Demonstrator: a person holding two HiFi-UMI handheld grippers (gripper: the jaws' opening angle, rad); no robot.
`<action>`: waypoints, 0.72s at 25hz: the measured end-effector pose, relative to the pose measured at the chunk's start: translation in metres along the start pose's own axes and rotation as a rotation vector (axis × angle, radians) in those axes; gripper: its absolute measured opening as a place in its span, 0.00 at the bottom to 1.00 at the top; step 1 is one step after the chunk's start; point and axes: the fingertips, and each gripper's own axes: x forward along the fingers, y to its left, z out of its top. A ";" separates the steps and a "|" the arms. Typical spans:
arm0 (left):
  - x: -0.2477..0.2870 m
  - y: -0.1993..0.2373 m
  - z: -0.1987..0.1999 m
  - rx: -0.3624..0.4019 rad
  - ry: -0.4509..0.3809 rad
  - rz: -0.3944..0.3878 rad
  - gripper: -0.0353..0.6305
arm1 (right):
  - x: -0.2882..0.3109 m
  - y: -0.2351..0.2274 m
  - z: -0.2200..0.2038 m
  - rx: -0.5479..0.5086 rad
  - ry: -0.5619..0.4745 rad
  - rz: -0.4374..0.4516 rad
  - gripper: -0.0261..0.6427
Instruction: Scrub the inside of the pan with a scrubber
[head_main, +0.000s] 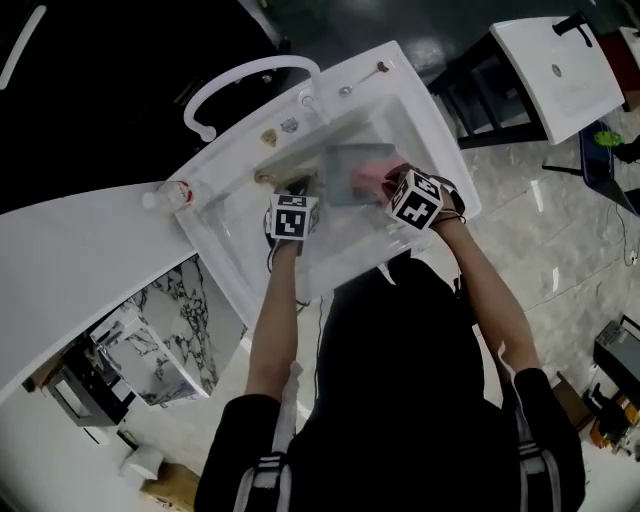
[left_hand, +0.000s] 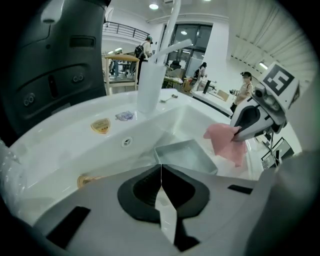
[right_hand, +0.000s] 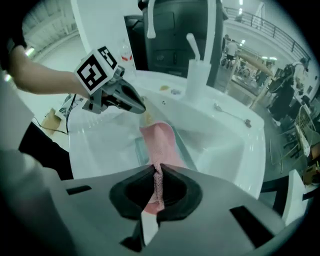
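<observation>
Right gripper pinches the pink scrubber, which hangs over the grey pan in the white sink. Left gripper has its jaws pressed together, empty, just beside the pan.

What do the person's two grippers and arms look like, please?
The left gripper and the right gripper each have a grey body with a black hollow around the jaws. Each carries a white cube with black square markers. A thin dark cable hangs from the left gripper. The person wears a black top with short sleeves.
</observation>
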 end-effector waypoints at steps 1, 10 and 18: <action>-0.011 -0.007 0.003 0.000 -0.023 0.009 0.10 | -0.011 0.002 0.004 -0.010 -0.044 -0.008 0.08; -0.131 -0.091 0.011 -0.124 -0.295 0.063 0.10 | -0.133 0.043 0.017 0.018 -0.491 0.041 0.08; -0.216 -0.177 0.016 -0.197 -0.522 0.102 0.10 | -0.241 0.057 -0.008 0.079 -0.838 0.085 0.08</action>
